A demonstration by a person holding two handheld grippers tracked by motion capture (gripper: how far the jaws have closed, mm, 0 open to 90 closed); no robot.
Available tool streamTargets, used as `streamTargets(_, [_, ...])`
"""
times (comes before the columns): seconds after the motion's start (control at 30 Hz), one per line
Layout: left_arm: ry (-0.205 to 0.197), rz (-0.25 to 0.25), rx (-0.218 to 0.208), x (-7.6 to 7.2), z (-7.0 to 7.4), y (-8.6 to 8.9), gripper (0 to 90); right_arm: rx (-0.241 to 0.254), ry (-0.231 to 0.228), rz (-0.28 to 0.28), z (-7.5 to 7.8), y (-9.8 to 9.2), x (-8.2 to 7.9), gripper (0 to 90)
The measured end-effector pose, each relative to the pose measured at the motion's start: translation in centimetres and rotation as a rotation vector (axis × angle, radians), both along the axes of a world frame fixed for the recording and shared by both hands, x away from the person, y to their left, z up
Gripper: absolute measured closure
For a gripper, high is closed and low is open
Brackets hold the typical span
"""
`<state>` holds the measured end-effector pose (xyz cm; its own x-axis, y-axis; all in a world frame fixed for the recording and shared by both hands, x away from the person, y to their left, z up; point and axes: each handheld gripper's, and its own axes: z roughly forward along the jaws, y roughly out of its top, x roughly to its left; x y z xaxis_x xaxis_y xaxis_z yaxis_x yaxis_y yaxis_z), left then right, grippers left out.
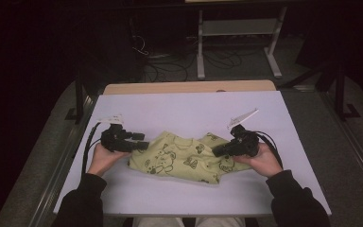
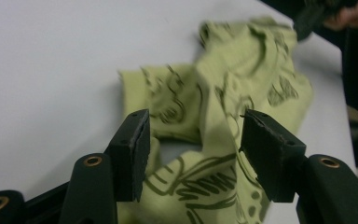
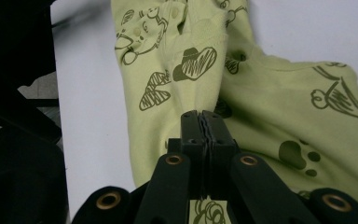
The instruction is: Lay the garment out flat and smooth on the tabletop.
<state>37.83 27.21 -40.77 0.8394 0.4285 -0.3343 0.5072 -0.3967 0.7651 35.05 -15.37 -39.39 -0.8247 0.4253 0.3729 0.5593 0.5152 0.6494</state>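
Note:
A light green child's garment (image 1: 179,158) printed with dark bears and hearts lies crumpled on the white tabletop (image 1: 179,109), near the front middle. My left gripper (image 1: 144,142) is at the garment's left edge. In the left gripper view its jaws stand apart (image 2: 193,121) with folds of the garment (image 2: 242,70) below and between them, the pads not pressing on the cloth. My right gripper (image 1: 216,152) rests over the garment's right part. In the right gripper view its jaws are pressed together (image 3: 203,114) above the cloth (image 3: 270,93), with nothing seen between them.
A wooden table edge (image 1: 189,87) runs behind the white surface. Beyond it on the floor are a metal stand (image 1: 238,42) and loose cables (image 1: 170,66). Bare white tabletop lies behind and in front of the garment. The other hand (image 2: 354,14) appears far off in the left gripper view.

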Motion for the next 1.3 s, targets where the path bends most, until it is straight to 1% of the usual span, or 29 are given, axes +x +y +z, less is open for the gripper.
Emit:
streamTargets(0.03, [0.0, 0.0, 0.0, 0.0, 0.0, 0.0, 42.2, 0.0, 0.0, 0.0, 0.0, 0.0, 0.0, 87.4])
streamTargets(0.07, [0.02, -0.031, 0.011, -0.1, -0.3, -0.4, 42.2, -0.003, 0.004, -0.001, -0.1, 0.0, 0.0, 87.4])
streamTargets(0.1, [0.042, -0.085, 0.033, -0.4, -0.7, -0.8, 49.8, -0.001, 0.011, -0.002, -0.2, -0.1, 0.0, 87.4])
streamTargets(0.13, [0.042, -0.085, 0.033, -0.4, -0.7, -0.8, 56.2, -0.003, 0.012, -0.001, -0.3, -0.1, 0.0, 87.2])
streamTargets(0.17, [0.045, -0.108, 0.054, -0.7, -0.7, -1.1, 64.3, -0.003, 0.017, -0.002, -0.3, -0.1, -0.1, 87.2])
streamTargets(0.2, [0.031, -0.137, 0.115, -1.3, -0.6, -1.6, 70.7, -0.003, 0.021, 0.0, -0.4, -0.1, -0.1, 87.1])
streamTargets(0.23, [0.018, -0.151, 0.124, -1.6, -0.5, -1.8, 74.9, -0.004, 0.024, 0.001, -0.4, 0.0, -0.1, 87.1])
streamTargets(0.27, [0.018, -0.151, 0.124, -1.6, -0.5, -1.8, 78.4, -0.004, 0.024, 0.001, -0.4, 0.0, -0.1, 87.1])
streamTargets(0.3, [0.004, -0.161, 0.116, -1.9, -0.4, -1.8, 78.4, -0.004, 0.028, 0.003, -0.5, 0.0, -0.1, 86.9])
streamTargets(0.33, [-0.006, -0.168, 0.113, -2.3, -0.3, -1.8, 80.6, -0.002, 0.036, 0.011, -0.5, 0.0, -0.1, 86.5])
streamTargets(0.37, [-0.013, -0.174, 0.121, -2.6, -0.3, -1.8, 81.6, -0.003, 0.039, 0.017, -0.5, 0.1, -0.1, 85.5])
streamTargets(0.43, [-0.015, -0.179, 0.137, -2.8, -0.4, -1.5, 82.1, -0.001, 0.05, 0.024, -0.6, 0.3, -0.1, 80.3])
streamTargets(0.5, [-0.008, -0.173, 0.125, -3.0, -0.6, -1.1, 82.5, 0.002, 0.052, 0.033, -0.7, 0.4, 0.0, 73.5])
streamTargets(0.63, [-0.014, -0.181, 0.122, -3.2, -0.6, -0.9, 82.7, -0.002, 0.046, 0.028, -1.0, 0.9, 0.6, 59.3])
streamTargets(0.7, [-0.019, -0.195, 0.125, -3.3, -0.6, -1.0, 82.8, 0.001, 0.038, 0.019, -1.1, 1.1, 1.0, 54.4])
streamTargets(0.8, [-0.018, -0.212, 0.13, -3.4, -0.6, -1.2, 82.8, 0.023, 0.038, 0.027, -1.4, 1.6, 1.5, 50.8])
streamTargets(0.87, [-0.016, -0.218, 0.128, -3.5, -0.6, -1.2, 82.8, 0.002, 0.035, 0.031, -1.6, 2.2, 1.7, 51.7])
streamTargets(0.9, [-0.012, -0.212, 0.126, -3.5, -0.6, -1.2, 82.8, -0.01, 0.039, 0.035, -1.7, 2.5, 1.8, 56.7])
streamTargets(0.93, [-0.007, -0.207, 0.125, -3.4, -0.6, -1.1, 82.2, -0.019, 0.038, 0.044, -1.7, 2.7, 1.8, 64.2])
streamTargets(1.0, [0.011, -0.194, 0.109, -3.3, -0.6, -0.8, 78.5, -0.026, 0.037, 0.05, -1.5, 2.7, 1.6, 78.1])
streamTargets(1.03, [0.013, -0.187, 0.108, -3.3, -0.6, -0.6, 77.3, -0.026, 0.031, 0.042, -1.4, 2.6, 1.5, 82.4])
streamTargets(1.07, [0.015, -0.183, 0.106, -3.3, -0.7, -0.4, 77.3, -0.021, 0.033, 0.03, -1.3, 2.4, 1.5, 84.8])
streamTargets(1.1, [0.015, -0.176, 0.107, -3.3, -0.8, -0.2, 75.6, -0.008, 0.041, 0.01, -1.0, 2.0, 1.5, 85.8])
streamTargets(1.23, [0.012, -0.126, 0.098, -3.2, -0.9, 0.4, 72.0, -0.007, 0.05, 0.003, -0.9, 1.7, 1.4, 86.1])
streamTargets(1.3, [0.012, -0.103, 0.085, -3.1, -0.9, 0.7, 70.5, -0.01, 0.051, 0.003, -0.9, 1.7, 1.4, 86.1])
